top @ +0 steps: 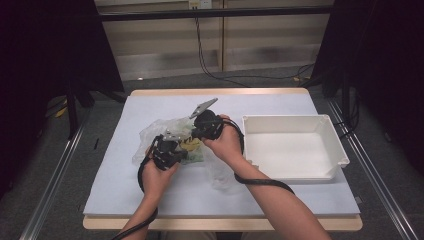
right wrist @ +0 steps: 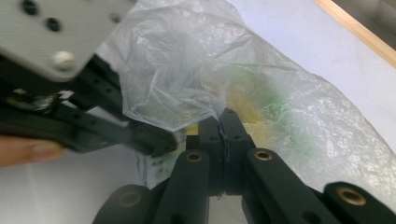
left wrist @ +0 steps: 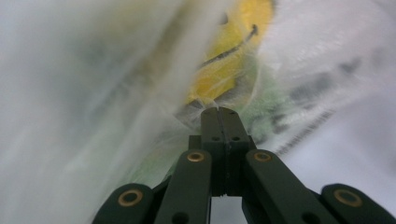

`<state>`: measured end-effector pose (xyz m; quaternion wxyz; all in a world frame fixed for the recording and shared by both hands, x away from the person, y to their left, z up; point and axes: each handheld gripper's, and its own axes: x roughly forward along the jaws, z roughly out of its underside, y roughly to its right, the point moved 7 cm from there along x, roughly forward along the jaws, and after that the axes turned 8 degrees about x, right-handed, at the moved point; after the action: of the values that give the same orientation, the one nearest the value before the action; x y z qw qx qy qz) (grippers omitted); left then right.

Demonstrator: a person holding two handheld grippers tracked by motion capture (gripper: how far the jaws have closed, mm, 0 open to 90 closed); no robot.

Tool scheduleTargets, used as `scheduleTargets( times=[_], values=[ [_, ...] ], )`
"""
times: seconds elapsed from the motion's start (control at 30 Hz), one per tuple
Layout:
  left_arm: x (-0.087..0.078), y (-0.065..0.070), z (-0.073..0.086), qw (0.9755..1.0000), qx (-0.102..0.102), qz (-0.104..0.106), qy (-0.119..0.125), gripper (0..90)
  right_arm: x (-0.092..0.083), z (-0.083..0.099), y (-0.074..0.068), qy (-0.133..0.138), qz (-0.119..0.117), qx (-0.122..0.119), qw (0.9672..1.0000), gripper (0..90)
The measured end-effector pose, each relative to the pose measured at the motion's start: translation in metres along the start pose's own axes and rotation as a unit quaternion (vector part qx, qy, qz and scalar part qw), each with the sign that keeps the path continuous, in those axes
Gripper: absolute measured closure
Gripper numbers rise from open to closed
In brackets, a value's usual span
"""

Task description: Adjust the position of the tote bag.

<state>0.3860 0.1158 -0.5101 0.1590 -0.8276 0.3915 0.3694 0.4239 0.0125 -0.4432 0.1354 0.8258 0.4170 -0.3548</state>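
A crumpled clear plastic bag [top: 150, 132] lies in the middle of the table, with a yellow and green packet [top: 192, 145] inside it. My left gripper [top: 181, 146] is at the bag's near side and my right gripper [top: 194, 136] comes in from the right; their tips are close together. In the left gripper view the jaws [left wrist: 218, 112] are shut and pinch the bag's film [left wrist: 93, 93], with the yellow packet [left wrist: 233, 51] just behind. In the right gripper view the jaws [right wrist: 222, 114] are shut on a fold of the bag [right wrist: 187, 60]; the left gripper [right wrist: 163, 140] is alongside.
A white rectangular tray [top: 295, 118] stands on the right half of the table, with nothing in it. A pale cloth [top: 130, 195] covers the tabletop. Cables trail from both grippers along the person's forearms towards the near edge.
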Motion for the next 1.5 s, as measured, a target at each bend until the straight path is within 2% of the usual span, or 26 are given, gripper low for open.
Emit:
scheduleTargets(
  times=[0.1, 0.13, 0.2, 0.27, 0.4, 0.47, 0.53, 0.63, 0.73, 0.8, 0.83, 0.9, 1.03, 1.27, 1.33, 1.4, 1.5],
  values=[
    [-0.011, 0.01, 0.003, 0.9995, 0.01, 0.029, -0.008, 90.0, 0.0, 0.0, 0.005, 0.0, 0.006, 0.008, 0.9999, 89.4],
    [-0.014, 0.013, 0.003, 0.9994, 0.005, 0.034, -0.002, 90.0, 0.0, 0.0, 0.007, 0.001, 0.006, 0.005, 1.0, 89.3],
    [-0.022, 0.016, 0.003, 0.9987, 0.008, 0.05, -0.003, 90.0, -0.001, 0.002, 0.011, -0.005, 0.01, 0.005, 0.9999, 89.4],
    [-0.026, 0.02, 0.004, 0.9985, 0.012, 0.054, -0.002, 90.0, -0.002, 0.003, 0.015, -0.007, 0.015, 0.009, 0.9998, 89.3],
    [-0.032, 0.026, 0.013, 0.9974, 0.019, 0.069, -0.015, 90.0, -0.001, 0.003, 0.019, -0.007, 0.017, 0.014, 0.9997, 89.4],
    [-0.036, 0.028, 0.018, 0.9966, 0.01, 0.081, -0.016, 90.0, -0.001, 0.004, 0.019, -0.008, 0.017, 0.011, 0.9998, 89.3],
    [-0.04, 0.027, 0.024, 0.9964, 0.016, 0.079, -0.024, 90.0, 0.001, 0.006, 0.019, -0.011, 0.015, 0.014, 0.9997, 89.4],
    [-0.044, 0.026, 0.03, 0.9961, 0.007, 0.085, -0.023, 90.0, 0.003, 0.008, 0.02, -0.012, 0.017, 0.013, 0.9997, 89.3],
    [-0.047, 0.026, 0.033, 0.9963, 0.006, 0.082, -0.027, 90.0, 0.003, 0.011, 0.022, -0.016, 0.018, 0.015, 0.9996, 89.3],
    [-0.049, 0.027, 0.034, 0.9965, 0.006, 0.08, -0.024, 90.0, 0.003, 0.013, 0.024, -0.019, 0.02, 0.018, 0.9995, 89.3],
    [-0.051, 0.026, 0.034, 0.9963, 0.012, 0.08, -0.029, 90.0, 0.003, 0.014, 0.024, -0.018, 0.021, 0.022, 0.9994, 89.3],
    [-0.053, 0.025, 0.032, 0.9968, 0.005, 0.077, -0.02, 90.0, 0.003, 0.016, 0.026, -0.018, 0.021, 0.02, 0.9994, 89.3],
    [-0.057, 0.025, 0.033, 0.9971, 0.008, 0.073, -0.021, 90.0, 0.003, 0.017, 0.028, -0.022, 0.025, 0.022, 0.9992, 89.4],
    [-0.052, 0.028, 0.035, 0.9966, 0.017, 0.074, -0.033, 90.0, 0.004, 0.017, 0.04, -0.037, 0.033, 0.023, 0.9985, 89.3],
    [-0.052, 0.027, 0.037, 0.9963, 0.015, 0.078, -0.034, 90.0, 0.004, 0.016, 0.044, -0.036, 0.035, 0.027, 0.9984, 89.3],
    [-0.052, 0.027, 0.037, 0.9961, 0.003, 0.083, -0.032, 90.0, 0.004, 0.014, 0.048, -0.04, 0.036, 0.031, 0.9981, 89.3],
    [-0.052, 0.027, 0.039, 0.9961, 0.013, 0.077, -0.041, 90.0, 0.004, 0.011, 0.054, -0.041, 0.038, 0.036, 0.9978, 89.4]
  ],
)
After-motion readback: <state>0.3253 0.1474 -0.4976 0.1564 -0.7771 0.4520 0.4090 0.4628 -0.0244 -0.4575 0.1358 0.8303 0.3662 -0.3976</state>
